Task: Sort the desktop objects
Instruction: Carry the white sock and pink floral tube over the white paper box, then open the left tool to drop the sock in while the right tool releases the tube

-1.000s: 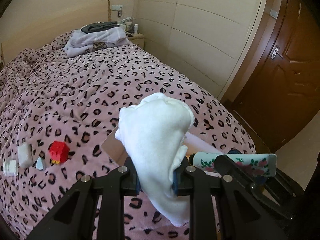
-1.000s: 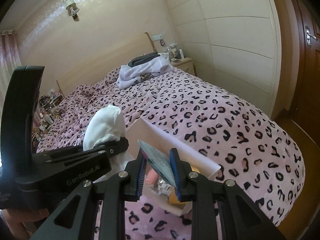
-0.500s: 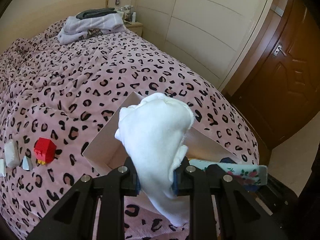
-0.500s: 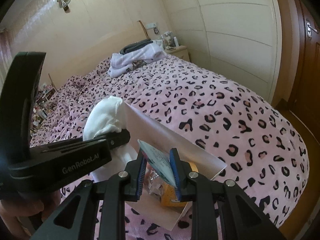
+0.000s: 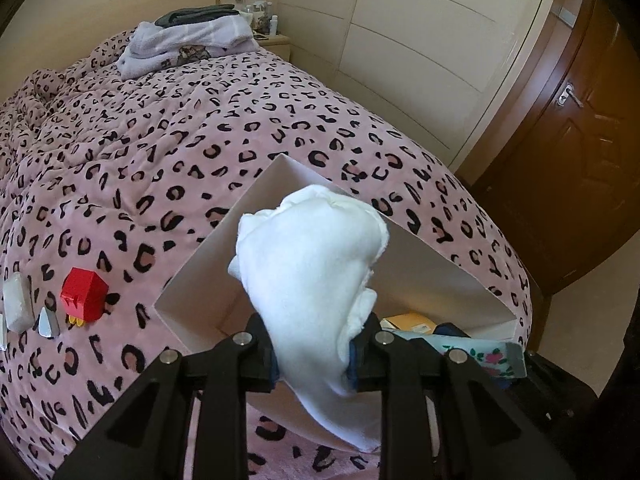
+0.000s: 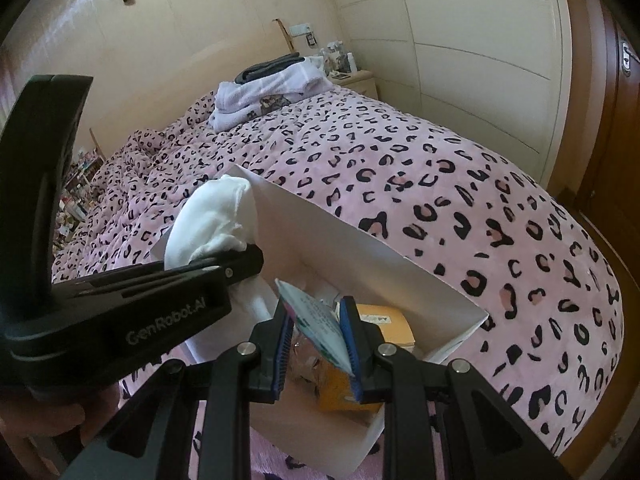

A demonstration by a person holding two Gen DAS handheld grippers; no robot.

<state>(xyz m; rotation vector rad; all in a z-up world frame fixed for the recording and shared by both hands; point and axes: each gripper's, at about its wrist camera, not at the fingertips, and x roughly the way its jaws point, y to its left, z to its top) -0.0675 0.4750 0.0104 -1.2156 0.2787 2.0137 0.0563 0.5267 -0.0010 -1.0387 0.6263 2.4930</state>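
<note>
gripping a white cloth (image 5: pixel 316 280), the left gripper (image 5: pixel 312 364) has its pads clamped on the cloth's lower part; the upper part bulges above the jaws and a tail hangs below them. its jaws have just been opening by a small amount, with the cloth between them and the pads pressing on it. the cloth is above the left end of a white box (image 5: pixel 208 264), over the box opening.

the right gripper (image 6: pixel 318 350) is closed on a flat pale-blue packet (image 6: pixel 316 326) with a floral print, held on edge between the blue pads. the packet is above the right end of the box, over its contents. in the left wrist view the packet shows at the lower right, just beside the box's near corner.

the box sits on a pink bedspread (image 5: pixel 160 140) with dark leopard spots. inside the box, under the right gripper, lies a yellow-orange carton (image 6: pixel 394 324) and some crumpled clear wrapping, too unclear to identify.

left of the box, on the bedspread, stands a red block (image 5: pixel 84 294) with yellow feet. beside it lie a small grey wedge (image 5: pixel 48 322) and a pale eraser-like piece (image 5: pixel 18 308).

folded laundry (image 5: pixel 188 42) rests at the far end of the bed. a brown door (image 5: pixel 576 152) is at the right.
</note>
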